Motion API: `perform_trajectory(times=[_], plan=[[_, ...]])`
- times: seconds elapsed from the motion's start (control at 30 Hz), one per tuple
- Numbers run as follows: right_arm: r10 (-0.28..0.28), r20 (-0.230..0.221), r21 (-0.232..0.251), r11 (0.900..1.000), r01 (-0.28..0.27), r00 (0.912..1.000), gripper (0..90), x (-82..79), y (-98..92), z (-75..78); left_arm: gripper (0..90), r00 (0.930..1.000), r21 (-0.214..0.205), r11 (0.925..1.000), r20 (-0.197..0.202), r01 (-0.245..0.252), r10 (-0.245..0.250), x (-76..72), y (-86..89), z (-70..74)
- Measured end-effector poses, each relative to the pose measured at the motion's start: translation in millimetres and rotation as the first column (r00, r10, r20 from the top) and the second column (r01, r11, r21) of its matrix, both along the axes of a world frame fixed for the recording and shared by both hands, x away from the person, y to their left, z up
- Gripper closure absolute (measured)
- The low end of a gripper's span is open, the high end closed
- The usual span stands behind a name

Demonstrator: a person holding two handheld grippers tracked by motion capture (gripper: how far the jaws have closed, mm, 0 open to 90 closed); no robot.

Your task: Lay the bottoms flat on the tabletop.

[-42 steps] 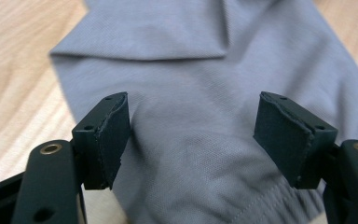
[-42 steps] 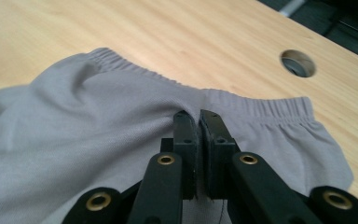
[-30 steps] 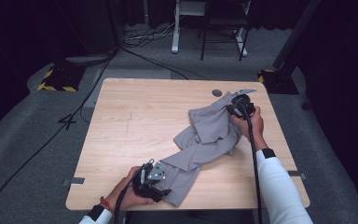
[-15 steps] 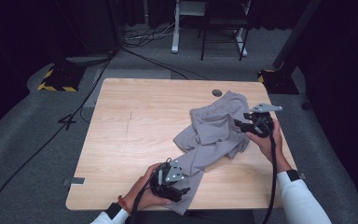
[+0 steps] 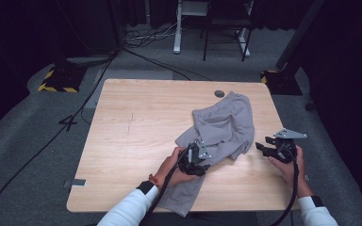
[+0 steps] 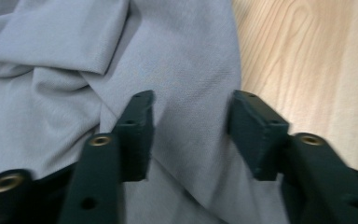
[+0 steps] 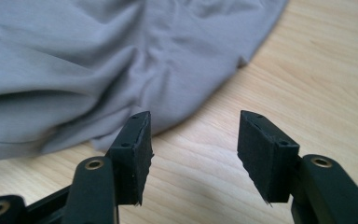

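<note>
My right gripper (image 5: pixel 264 147) has let go of the grey shorts (image 5: pixel 224 129) and moved toward the table's (image 5: pixel 136 122) right edge, jaws apart. My left gripper (image 5: pixel 202 162), just closing, hangs half-open over the shorts near the front edge.

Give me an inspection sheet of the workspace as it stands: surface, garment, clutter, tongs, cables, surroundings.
Surface: light wooden table, bare left half; small dark round spot near the far edge.
Job's things: grey garment, crumpled, lying from the far right of the table to the near edge.
Clutter: nothing seen.
Tongs: left tongs open over the garment, jaws have just been closing, cloth between them but not pinched. Right tongs open above bare wood beside the garment's hem, holding nothing.
Cables: one trails from each gripper toward the person; more black cables on the floor.
Surroundings: grey carpet, yellow-black striped base, white desk legs beyond.
</note>
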State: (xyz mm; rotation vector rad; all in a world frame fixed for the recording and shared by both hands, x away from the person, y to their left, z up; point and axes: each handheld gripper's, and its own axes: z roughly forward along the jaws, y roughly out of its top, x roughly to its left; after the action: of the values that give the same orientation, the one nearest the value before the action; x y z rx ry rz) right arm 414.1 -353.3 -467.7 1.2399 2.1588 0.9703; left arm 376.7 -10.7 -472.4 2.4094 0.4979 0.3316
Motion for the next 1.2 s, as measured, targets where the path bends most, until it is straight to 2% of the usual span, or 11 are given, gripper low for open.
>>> perform_trajectory(times=[0.13, 0.27, 0.33, 0.37, 0.4, 0.5, 0.63, 0.77, 0.93, 1.03, 1.2], plan=[[-0.033, -0.008, 0.035, 0.9988, 0.033, 0.9994, 45.4, 4.0, -2.5, -9.3, 76.3, 0.9999, 0.027, 0.9996, 0.013, 0.006, -0.007, 6.1, -4.1, -4.2], [-0.02, -0.011, -0.003, 0.9998, 0.02, 0.9997, 45.4, 3.9, 1.9, -13.8, 86.4, 0.9996, 0.02, 0.9997, 0.027, 0.011, -0.012, 11.5, -1.1, -2.9], [-0.008, -0.013, -0.006, 1.0, 0.008, 0.9999, 45.4, 3.9, 3.6, -15.7, 87.1, 0.998, -0.002, 0.9999, 0.062, -0.013, 0.013, 13.0, 5.1, 4.1], [-0.006, -0.02, -0.012, 0.9999, 0.006, 0.9998, 45.3, 4.4, 4.7, -17.1, 87.5, 0.9939, -0.065, 0.9963, 0.092, -0.056, 0.062, 15.1, 16.4, 15.8], [-0.006, -0.02, -0.012, 0.9999, 0.006, 0.9998, 45.3, 4.4, 4.7, -17.1, 87.5, 0.9939, -0.065, 0.9963, 0.092, -0.056, 0.062, 15.1, 16.4, 15.8], [0.004, -0.043, -0.026, 0.9996, -0.005, 0.9991, 44.9, 5.6, 7.4, -20.0, 87.7, 0.9834, -0.174, 0.9769, 0.11, -0.124, 0.144, 20.3, 40.8, 35.6], [0.015, -0.046, -0.023, 0.9996, -0.016, 0.9988, 44.9, 6.2, 8.8, -21.0, 88.3, 0.9677, -0.232, 0.9528, 0.112, -0.196, 0.226, 26.0, 68.8, 51.1], [0.054, -0.054, -0.031, 0.998, -0.056, 0.9971, 45.0, 6.1, 14.8, -22.0, 88.5, 0.9497, -0.188, 0.9487, 0.137, -0.254, 0.282, 29.7, 97.0, 50.7], [0.089, -0.05, -0.059, 0.994, -0.092, 0.9948, 44.1, 4.9, 23.1, -21.6, 88.6, 0.9413, -0.146, 0.9374, 0.075, -0.316, 0.329, 34.4, 129.8, 33.2], [0.142, -0.048, -0.04, 0.9888, -0.144, 0.9887, 42.5, 2.2, 30.1, -18.7, 88.5, 0.9411, -0.103, 0.9385, 0.044, -0.33, 0.335, 33.9, 145.7, 18.4], [0.302, -0.05, -0.034, 0.9521, -0.304, 0.952, 37.2, -5.8, 62.7, -13.3, 88.4, 0.9417, -0.075, 0.9393, 0.006, -0.335, 0.336, 29.5, 157.4, 1.3]])
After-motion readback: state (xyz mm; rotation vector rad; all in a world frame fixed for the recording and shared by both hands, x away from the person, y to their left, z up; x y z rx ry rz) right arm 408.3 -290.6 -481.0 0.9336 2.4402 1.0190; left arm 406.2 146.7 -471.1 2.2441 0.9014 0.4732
